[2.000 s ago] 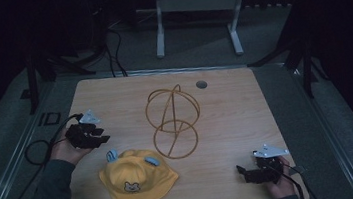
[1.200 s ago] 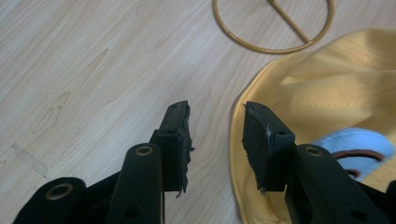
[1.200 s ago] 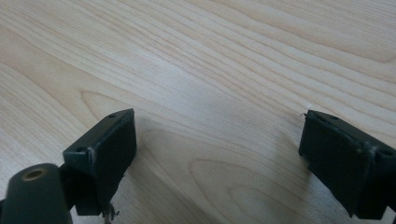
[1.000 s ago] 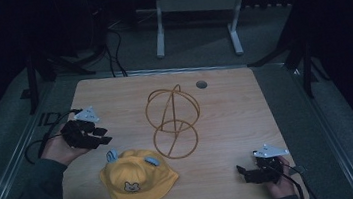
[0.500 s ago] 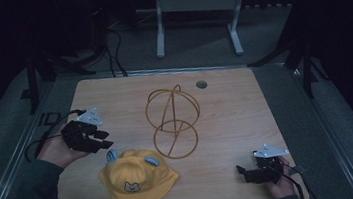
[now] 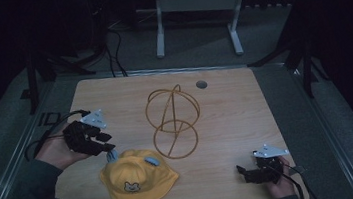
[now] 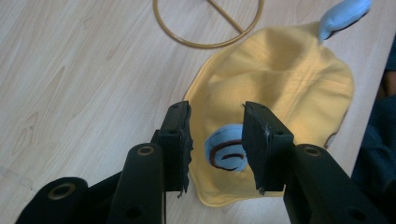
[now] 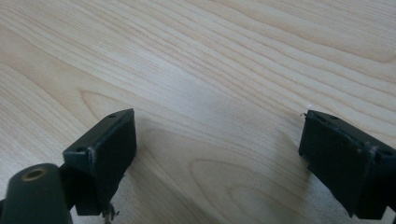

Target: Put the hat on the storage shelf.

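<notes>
High view first: we see the left claw [image 6: 108,148] just beside the yellow hat [image 6: 138,178], its tips by the hat's blue ear [image 6: 112,155] on the near-left part of the tabletop [image 6: 226,109]. Behind the hat stands a gold wire frame [image 6: 173,121], its ring base close to the hat's crown. Our right claw [image 6: 243,171] sits low at the near-right corner, well apart from everything.

Left gripper view: we look down at the hat between our two black jaws. They stand apart and have just been closing a little; the blue ear [image 7: 226,151] with its dark swirl lies in the gap, below the pads, not pinched. A second blue ear [image 7: 344,13] pokes up at the hat's far side, the frame's ring [image 7: 205,28] beyond.

Right gripper view: our jaws are spread wide over bare wood [image 8: 224,70], holding nothing.
</notes>
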{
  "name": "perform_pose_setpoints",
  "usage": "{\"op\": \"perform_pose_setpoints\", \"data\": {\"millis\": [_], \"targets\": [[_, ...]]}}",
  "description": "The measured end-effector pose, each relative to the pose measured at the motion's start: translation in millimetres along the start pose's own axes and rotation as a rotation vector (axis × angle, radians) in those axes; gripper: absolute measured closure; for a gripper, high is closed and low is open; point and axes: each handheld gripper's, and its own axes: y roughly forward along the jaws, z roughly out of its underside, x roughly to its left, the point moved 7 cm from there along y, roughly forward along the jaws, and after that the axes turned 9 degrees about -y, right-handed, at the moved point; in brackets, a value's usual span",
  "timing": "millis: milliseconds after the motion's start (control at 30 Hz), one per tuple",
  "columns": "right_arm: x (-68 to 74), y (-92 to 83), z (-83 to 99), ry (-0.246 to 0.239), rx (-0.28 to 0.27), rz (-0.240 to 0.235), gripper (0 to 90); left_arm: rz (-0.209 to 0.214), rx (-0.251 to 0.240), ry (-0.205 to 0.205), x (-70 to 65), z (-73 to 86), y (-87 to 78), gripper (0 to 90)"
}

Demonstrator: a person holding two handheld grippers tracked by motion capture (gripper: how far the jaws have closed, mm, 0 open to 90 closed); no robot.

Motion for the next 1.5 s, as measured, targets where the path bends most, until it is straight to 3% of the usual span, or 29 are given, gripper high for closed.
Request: {"op": "perform_pose_setpoints", "data": {"millis": [267,333,833,1267,1300,1500], "targets": [[0.0,-0.1,0.0,0.000,0.001,-0.001,11.0,0.015,0.026,0.024,-6.9,-3.3,-1.1,61.7],[0.0,-0.1,0.1,0.000,0.002,-0.001,11.0,0.038,0.032,0.038,-11.4,-4.6,-0.2,61.5],[0.1,-0.2,0.0,0.002,0.002,-0.001,11.0,0.097,0.089,0.121,-29.3,-14.4,7.5,60.9],[0.2,-0.2,0.0,0.002,0.002,-0.001,11.0,0.130,0.170,0.179,-42.3,-23.7,22.2,60.7],[0.1,-0.2,0.0,0.002,0.002,-0.001,11.0,0.136,0.204,0.192,-45.0,-24.9,28.4,60.7],[0.1,-0.2,0.0,0.002,0.002,-0.001,11.0,0.142,0.260,0.208,-48.7,-24.3,38.7,60.4]]}}
